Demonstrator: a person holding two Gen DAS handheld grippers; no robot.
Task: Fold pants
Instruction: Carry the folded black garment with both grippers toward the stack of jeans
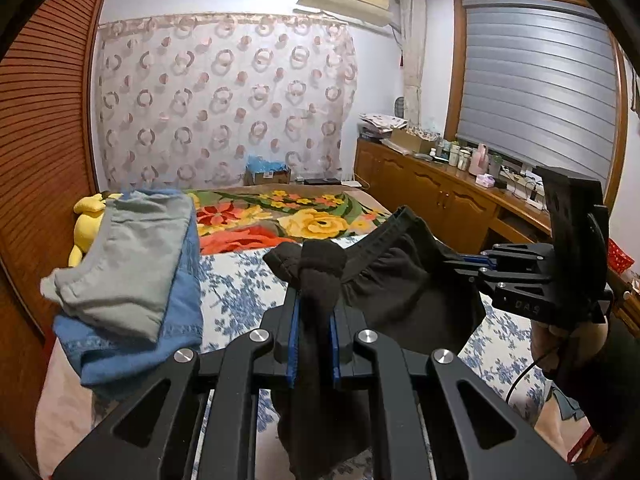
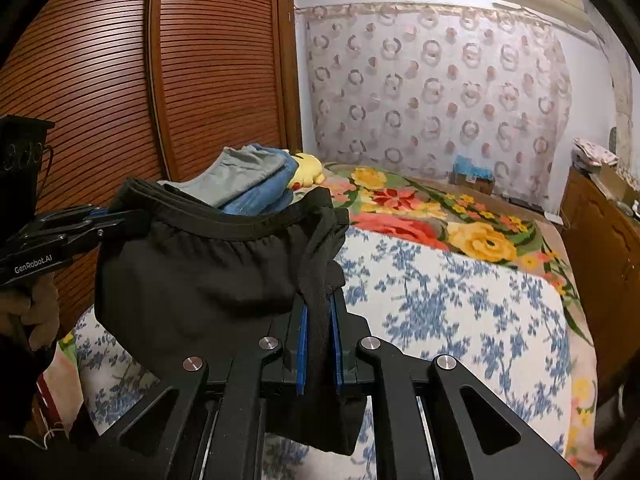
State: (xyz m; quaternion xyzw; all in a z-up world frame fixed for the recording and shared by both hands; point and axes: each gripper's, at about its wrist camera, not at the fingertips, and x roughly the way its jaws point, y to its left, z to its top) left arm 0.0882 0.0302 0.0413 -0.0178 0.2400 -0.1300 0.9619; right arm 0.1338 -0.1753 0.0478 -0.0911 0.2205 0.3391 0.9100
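You have the black pants (image 1: pixel 400 280) lifted off the bed (image 1: pixel 500 344), hanging between your two tools by the elastic waistband. Your left tool (image 1: pixel 314 320) is clamped narrow on a bunched corner of the waistband, dark cloth filling the gap between its blue pads and trailing down below. Your right tool (image 2: pixel 320 332) grips the other end the same way, a thick fold of fabric pinched between its pads. From the right wrist view the waistband runs level from one tool to the other, and the body of the pants sags beneath it in a loose pouch. As far as these views show, no crease has been made in this pair: it looks to be at the hold-up-and-straighten stage, so laying it flat and folding are all left to do. The blue-flowered sheet (image 2: pixel 440 304) in front of you offers a landing place. To your left lies a stack of folded clothes (image 1: pixel 124 272), grey on top of blue, with a yellow plush toy (image 1: pixel 86 220) just behind it; keep the pants from dragging across that pile. Farther back lies a bright floral blanket (image 1: pixel 280 216), and the wooden cabinet (image 1: pixel 432 192) stands to the right, well apart.
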